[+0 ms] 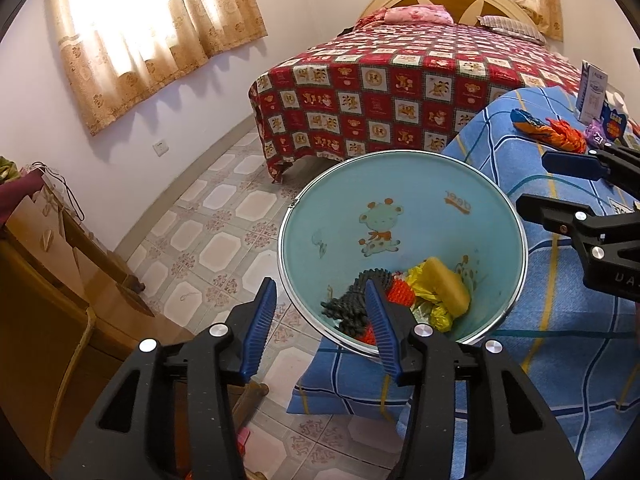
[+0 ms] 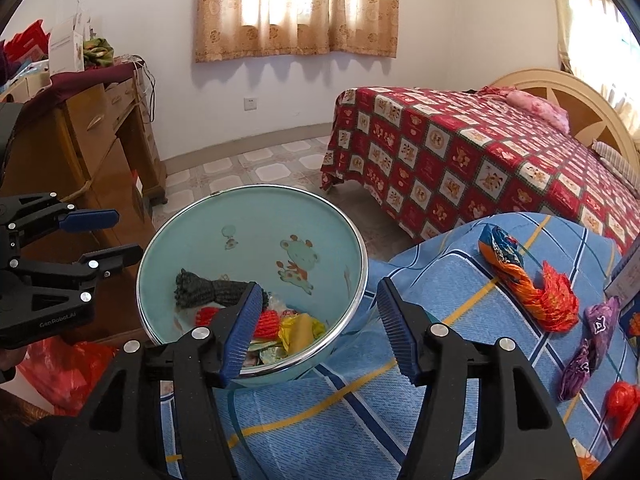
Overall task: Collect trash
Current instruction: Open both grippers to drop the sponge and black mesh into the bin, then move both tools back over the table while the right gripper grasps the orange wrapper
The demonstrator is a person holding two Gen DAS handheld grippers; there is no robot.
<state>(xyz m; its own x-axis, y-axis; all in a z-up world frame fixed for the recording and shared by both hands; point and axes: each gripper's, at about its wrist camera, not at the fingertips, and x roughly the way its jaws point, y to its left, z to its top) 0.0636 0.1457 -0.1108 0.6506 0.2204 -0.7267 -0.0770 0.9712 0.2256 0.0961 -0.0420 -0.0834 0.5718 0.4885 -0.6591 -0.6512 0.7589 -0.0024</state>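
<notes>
Crinkly foil was what most of the trash looked like to us. The orange and blue wrapper [image 2: 520, 276] lay twisted on the blue checked cloth [image 2: 320, 420], well to the side of the pale blue bin [image 2: 248, 224]. Two purple wrappers [image 2: 588, 344] lay nearer to us, and a small red scrap [image 2: 620, 400] sat just beside them.

The bin stood at the edge of the cloth. It already had things in its bottom: a dark knobbly piece [image 1: 352, 300], a yellow block [image 1: 448, 284] and some shiny bits.

Our right gripper [image 2: 320, 328] was spread wide and held nothing. It hung over the spot where the bin's rim met the cloth. Our left gripper [image 1: 320, 320] was wide apart too, and empty, with one finger over the bin and one outside it.

We thought the wrappers would be very light and soft. They would crush flat in a pinch and would not break. But foil is slick, so a flat edge might slip out. We guessed the best place to grab was the thick twisted middle of the orange one, where it bunched up off the cloth.
</notes>
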